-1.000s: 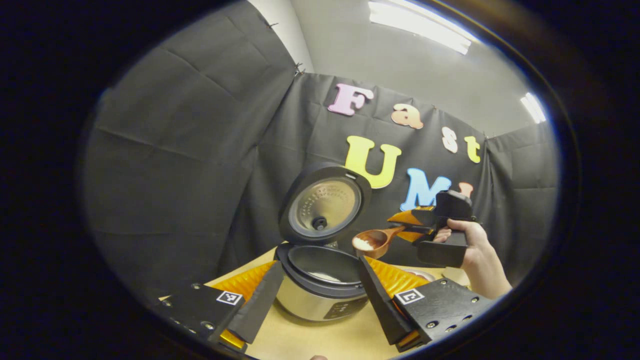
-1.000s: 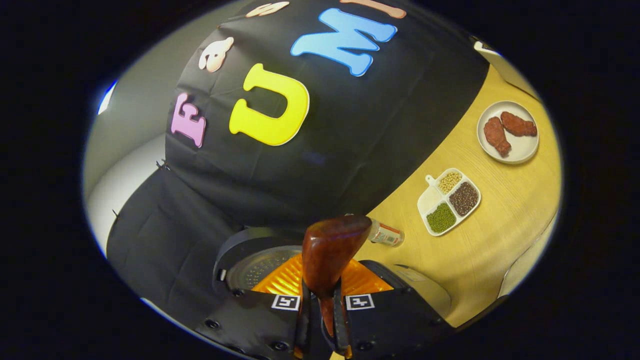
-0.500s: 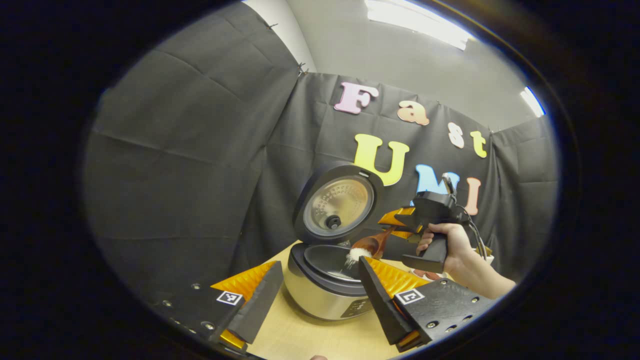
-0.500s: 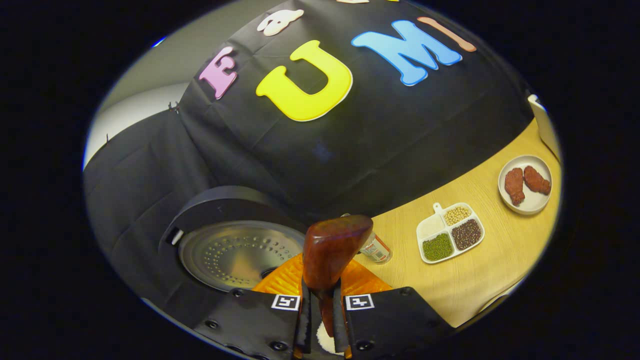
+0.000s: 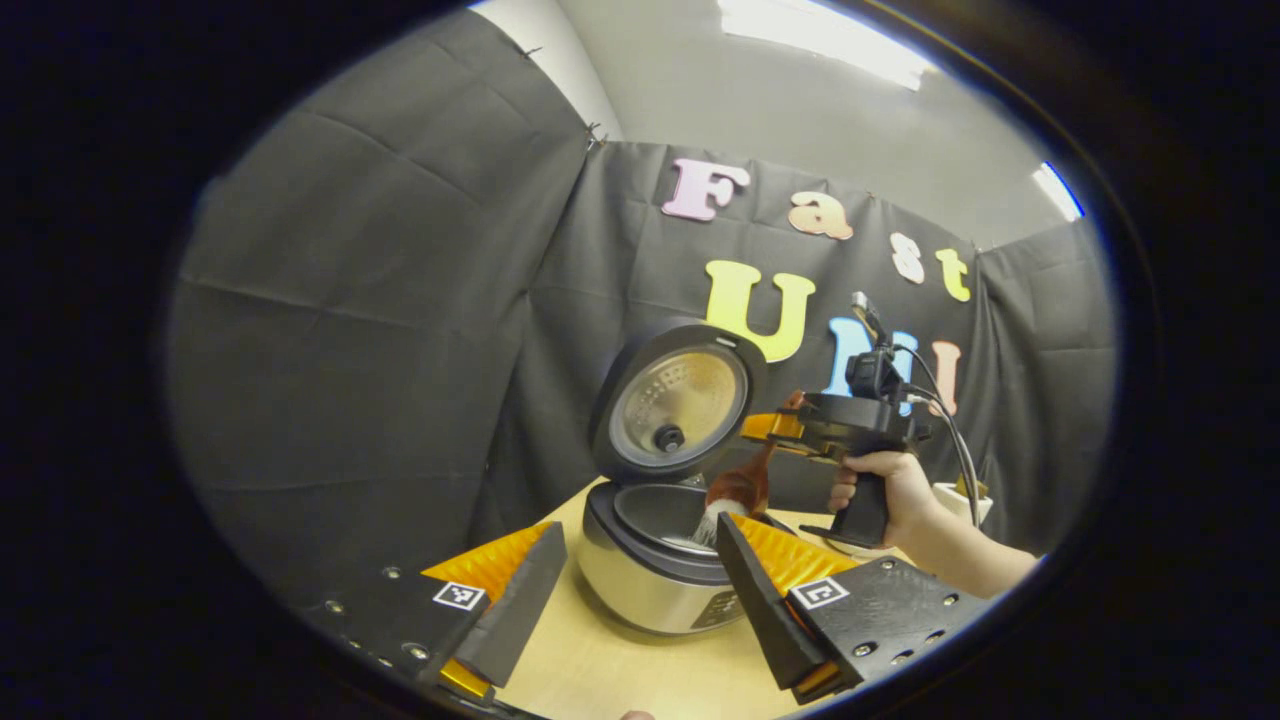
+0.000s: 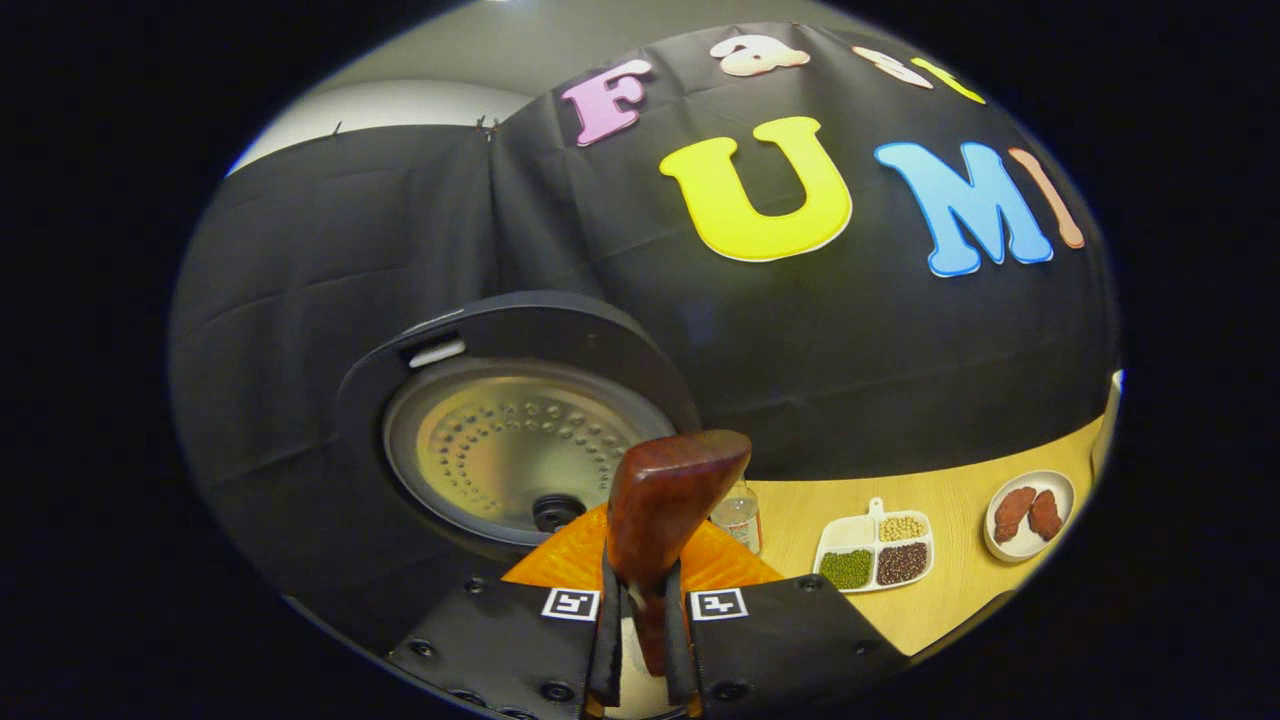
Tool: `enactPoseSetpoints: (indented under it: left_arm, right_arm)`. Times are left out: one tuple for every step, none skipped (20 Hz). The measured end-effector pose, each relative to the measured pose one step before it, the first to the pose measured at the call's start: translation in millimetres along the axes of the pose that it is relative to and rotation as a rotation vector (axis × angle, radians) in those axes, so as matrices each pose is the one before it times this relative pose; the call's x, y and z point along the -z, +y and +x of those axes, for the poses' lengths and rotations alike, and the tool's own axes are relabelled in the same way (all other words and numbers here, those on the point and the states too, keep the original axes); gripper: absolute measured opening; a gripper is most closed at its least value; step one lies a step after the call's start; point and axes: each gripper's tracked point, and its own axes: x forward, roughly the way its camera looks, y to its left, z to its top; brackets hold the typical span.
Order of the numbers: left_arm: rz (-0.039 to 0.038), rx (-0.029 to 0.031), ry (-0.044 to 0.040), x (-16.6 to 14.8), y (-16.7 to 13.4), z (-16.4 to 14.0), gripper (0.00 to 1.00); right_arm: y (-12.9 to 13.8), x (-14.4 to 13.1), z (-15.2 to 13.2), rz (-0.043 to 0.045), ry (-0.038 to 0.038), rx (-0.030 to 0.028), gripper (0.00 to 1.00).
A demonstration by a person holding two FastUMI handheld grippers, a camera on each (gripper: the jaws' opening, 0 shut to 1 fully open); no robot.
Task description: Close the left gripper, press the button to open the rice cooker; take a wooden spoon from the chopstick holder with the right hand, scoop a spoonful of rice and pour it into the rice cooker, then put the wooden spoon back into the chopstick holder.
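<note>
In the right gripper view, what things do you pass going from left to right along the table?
Rice cooker lid → wooden spoon → small bottle → divided tray of beans → plate of chicken pieces.

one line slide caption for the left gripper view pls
Right gripper tips a brown wooden spoon, spilling white rice into the open silver rice cooker.

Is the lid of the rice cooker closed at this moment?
No. In the left gripper view the lid stands raised behind the open rice cooker, and the wooden spoon tips rice into the pot.
</note>
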Motion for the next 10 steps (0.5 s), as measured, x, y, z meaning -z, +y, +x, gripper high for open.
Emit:
enactPoseSetpoints:
  left_arm:
    - [0.00768, 0.00064, -0.00125, -2.23, -1.0, 0.22, 0.94]
    - [0.00323, 0.00007, 0.00073, 0.76, 0.0, -2.18, 0.94]
    - [0.00025, 0.00353, -0.00016, -2.0, -1.96, -1.82, 0.94]
    - [-0.00099, 0.00563, 0.00035, 0.26, -3.31, -0.57, 0.94]
    - [-0.00149, 0.00433, 0.00159, 1.46, -2.92, 1.11, 0.94]
    - [-0.00021, 0.00299, 0.00267, 3.34, -1.15, -0.42, 0.94]
    - [-0.00019, -0.00052, 0.00264, 1.6, -1.38, 0.52, 0.94]
    - [-0.00142, -0.00061, 0.00062, -0.17, -0.78, 1.8, 0.94]
    - [-0.00281, -0.00009, 0.0006, -0.73, -0.55, 1.56, 0.95]
    - [-0.0017, 0.00138, -0.00046, -0.19, -1.71, -0.62, 0.94]
  right_arm:
    - [1.03, 0.44, 0.47, -0.01699, -0.00117, -0.00457, 0.19]
    - [2.35, -0.03, -0.44, -0.0187, -0.0052, -0.00689, 0.19]
    - [1.97, -1.61, -0.79, -0.02344, -0.00483, -0.00584, 0.19]
    - [2.27, -1.05, -1.59, -0.02488, -0.00328, -0.00786, 0.19]
    - [3.79, -2.98, -1.35, -0.0285, -0.01028, -0.01133, 0.19]
    - [3.07, -3.42, -1.79, -0.03574, -0.01081, -0.01025, 0.19]
    - [2.31, -3.39, -1.78, -0.03769, -0.01064, -0.00555, 0.19]
    - [3.08, -2.23, -0.44, -0.03906, -0.0129, -0.00569, 0.19]
    - [4.07, -1.61, -0.65, -0.03649, -0.00884, -0.01029, 0.19]
    - [3.49, 0.12, 0.0, -0.03568, -0.00457, -0.00635, 0.19]
